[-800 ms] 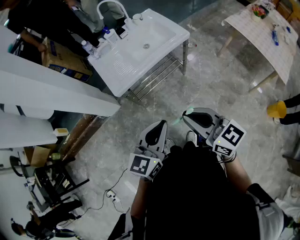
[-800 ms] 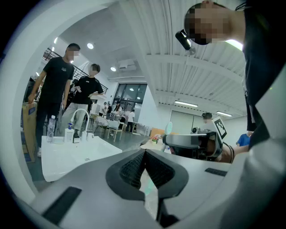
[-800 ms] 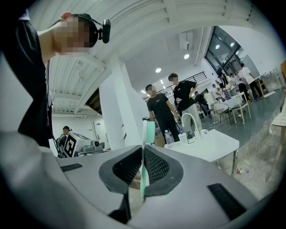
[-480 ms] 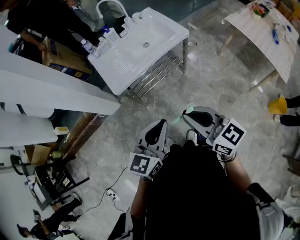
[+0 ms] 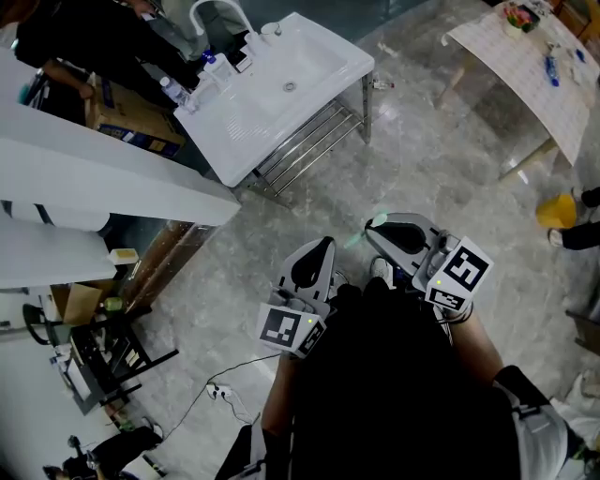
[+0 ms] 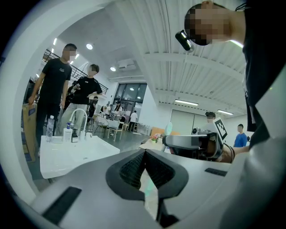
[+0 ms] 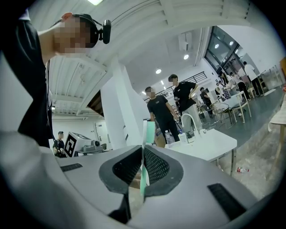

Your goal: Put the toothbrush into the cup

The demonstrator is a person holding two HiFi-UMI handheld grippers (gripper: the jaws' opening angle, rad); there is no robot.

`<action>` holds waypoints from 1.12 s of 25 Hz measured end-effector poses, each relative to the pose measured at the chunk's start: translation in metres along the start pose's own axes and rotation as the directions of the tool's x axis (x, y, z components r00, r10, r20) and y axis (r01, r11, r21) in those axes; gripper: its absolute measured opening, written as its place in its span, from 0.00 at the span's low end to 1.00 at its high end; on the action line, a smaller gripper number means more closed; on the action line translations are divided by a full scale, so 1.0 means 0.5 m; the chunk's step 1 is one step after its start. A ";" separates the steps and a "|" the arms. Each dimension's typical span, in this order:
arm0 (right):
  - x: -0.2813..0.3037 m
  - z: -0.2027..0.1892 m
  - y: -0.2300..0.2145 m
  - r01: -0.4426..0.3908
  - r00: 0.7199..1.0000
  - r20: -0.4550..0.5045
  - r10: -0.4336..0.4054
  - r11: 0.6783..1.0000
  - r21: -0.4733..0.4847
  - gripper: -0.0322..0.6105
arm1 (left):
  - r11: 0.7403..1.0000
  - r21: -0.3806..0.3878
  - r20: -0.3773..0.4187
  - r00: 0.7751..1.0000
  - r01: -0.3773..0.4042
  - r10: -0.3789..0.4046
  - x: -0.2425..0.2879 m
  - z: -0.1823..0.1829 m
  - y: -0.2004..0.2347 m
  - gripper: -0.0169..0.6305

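My right gripper (image 5: 379,228) is shut on a mint-green toothbrush (image 7: 148,132), whose head sticks up past the jaws and shows as a pale green tip (image 5: 377,223) in the head view. My left gripper (image 5: 323,247) is held close beside it with its jaws together and nothing clearly between them. Both grippers are held near my body over the grey floor. A white sink (image 5: 281,89) with a curved faucet (image 5: 214,11) and small bottles stands some way ahead. I cannot pick out a cup among the items by the faucet.
Two people stand behind the sink (image 7: 205,145). A long white counter (image 5: 94,178) runs along the left. A light table (image 5: 525,66) with small items stands at the far right. Cables (image 5: 225,389) lie on the floor at lower left.
The sink has drifted slightly up and left in the head view. Both grippers keep the same pose, the toothbrush still held in the right one.
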State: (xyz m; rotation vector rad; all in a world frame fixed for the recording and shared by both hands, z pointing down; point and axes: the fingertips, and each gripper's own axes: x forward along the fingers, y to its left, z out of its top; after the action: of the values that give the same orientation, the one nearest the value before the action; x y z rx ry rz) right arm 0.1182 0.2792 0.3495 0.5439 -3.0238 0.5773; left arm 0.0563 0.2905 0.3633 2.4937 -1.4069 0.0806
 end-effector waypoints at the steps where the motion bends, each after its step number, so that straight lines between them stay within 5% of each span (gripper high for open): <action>1: -0.005 -0.002 -0.002 -0.002 1.000 -0.003 0.002 1.000 -0.001 0.10 | 1.000 0.000 -0.001 1.000 -0.002 0.002 0.004 -0.001 -0.006 0.04; 18: -0.053 -0.002 -0.087 0.005 0.999 0.048 -0.011 0.992 0.125 0.09 | 0.998 -0.029 -0.029 0.998 -0.064 0.063 0.045 -0.023 -0.017 0.04; 28: 0.030 0.005 -0.151 0.070 0.997 -0.028 -0.068 0.995 0.067 0.10 | 1.000 -0.025 -0.013 1.000 -0.009 0.008 0.111 -0.006 0.084 0.04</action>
State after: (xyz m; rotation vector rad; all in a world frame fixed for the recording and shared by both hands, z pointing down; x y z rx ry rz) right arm 0.1298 0.2073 0.3751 0.6358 -2.9572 0.6794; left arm 0.0502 0.2245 0.3851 2.4624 -1.4048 0.0799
